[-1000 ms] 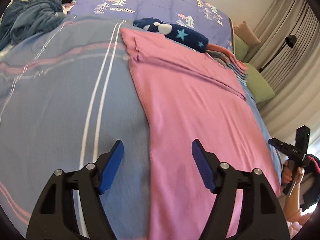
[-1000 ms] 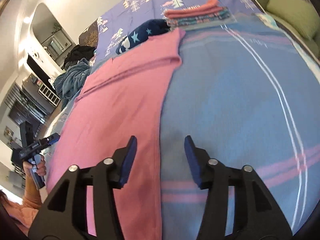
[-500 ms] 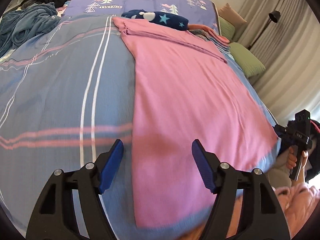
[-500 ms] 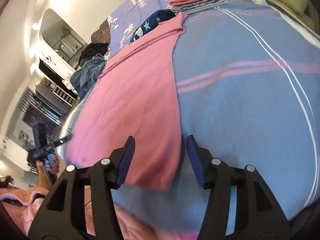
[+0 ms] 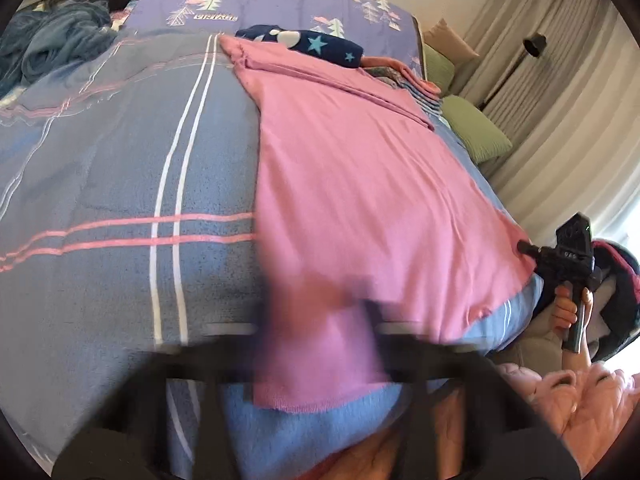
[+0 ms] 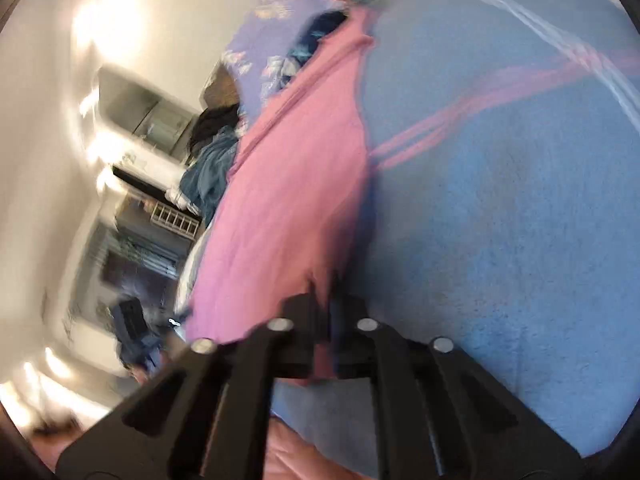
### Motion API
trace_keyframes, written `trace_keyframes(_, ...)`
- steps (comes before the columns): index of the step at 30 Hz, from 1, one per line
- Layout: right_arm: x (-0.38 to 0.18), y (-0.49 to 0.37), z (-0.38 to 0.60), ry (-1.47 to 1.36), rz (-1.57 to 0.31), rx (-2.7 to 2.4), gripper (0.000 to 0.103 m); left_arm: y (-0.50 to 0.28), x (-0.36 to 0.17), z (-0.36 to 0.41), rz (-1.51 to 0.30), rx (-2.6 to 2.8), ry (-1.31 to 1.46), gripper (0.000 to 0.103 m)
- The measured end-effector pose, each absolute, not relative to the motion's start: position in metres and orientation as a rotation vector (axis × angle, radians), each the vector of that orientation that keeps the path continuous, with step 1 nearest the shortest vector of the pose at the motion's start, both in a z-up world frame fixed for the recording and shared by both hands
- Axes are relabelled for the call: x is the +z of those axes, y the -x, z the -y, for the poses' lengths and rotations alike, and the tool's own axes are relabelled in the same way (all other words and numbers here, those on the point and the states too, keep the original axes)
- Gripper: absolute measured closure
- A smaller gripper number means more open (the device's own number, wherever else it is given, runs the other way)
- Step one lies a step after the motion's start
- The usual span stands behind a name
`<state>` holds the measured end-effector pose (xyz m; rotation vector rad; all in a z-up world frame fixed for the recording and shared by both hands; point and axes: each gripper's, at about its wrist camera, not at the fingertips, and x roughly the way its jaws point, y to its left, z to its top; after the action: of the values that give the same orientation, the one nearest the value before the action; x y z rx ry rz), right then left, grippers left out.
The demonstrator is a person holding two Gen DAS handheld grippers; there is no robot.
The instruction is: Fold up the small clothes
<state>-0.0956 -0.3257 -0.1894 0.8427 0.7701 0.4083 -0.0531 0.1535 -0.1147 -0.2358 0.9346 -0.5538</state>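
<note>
A pink garment (image 5: 360, 184) lies flat along the blue striped bedspread (image 5: 120, 184), with its near hem at the bed's front edge. My left gripper (image 5: 316, 312) is blurred. Its jaws are closing on the near left corner of the hem, which is bunched up between them. In the right wrist view the pink garment (image 6: 292, 184) runs away to the upper left. My right gripper (image 6: 324, 300) has its jaws closing too, fingers nearly together with the near right corner pinched between them. A hand holds that right gripper (image 5: 568, 256) at the garment's right corner.
A navy star-print cloth (image 5: 316, 44) and a folded stack (image 5: 412, 80) lie beyond the garment's far end. A green pillow (image 5: 476, 136) sits at the right, a blue blanket heap (image 5: 52, 48) at the far left. Curtains and a floor lamp (image 5: 532, 44) stand right of the bed.
Both grippers drew back along the garment to its near hem, then went from wide open to closed on its corners. The right gripper also rolled.
</note>
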Motion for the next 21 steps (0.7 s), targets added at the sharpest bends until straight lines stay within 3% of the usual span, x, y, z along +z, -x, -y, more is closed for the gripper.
trace_keyframes(5,-0.167,0.127,0.354,-0.978,-0.579,0.443,0.100,0.061,-0.100,-0.168,-0.876,-0.524,0.374,0.100)
trace_keyframes(11,-0.133,0.145,0.354,-0.949,-0.494,0.461,0.100,0.086,-0.040,-0.172,-0.707,-0.567,0.421,0.100)
trace_keyframes(21,-0.067,0.194,0.355,-0.849,-0.360,0.470,0.100,0.131,0.015,-0.177,-0.619,-0.572,0.416,0.100)
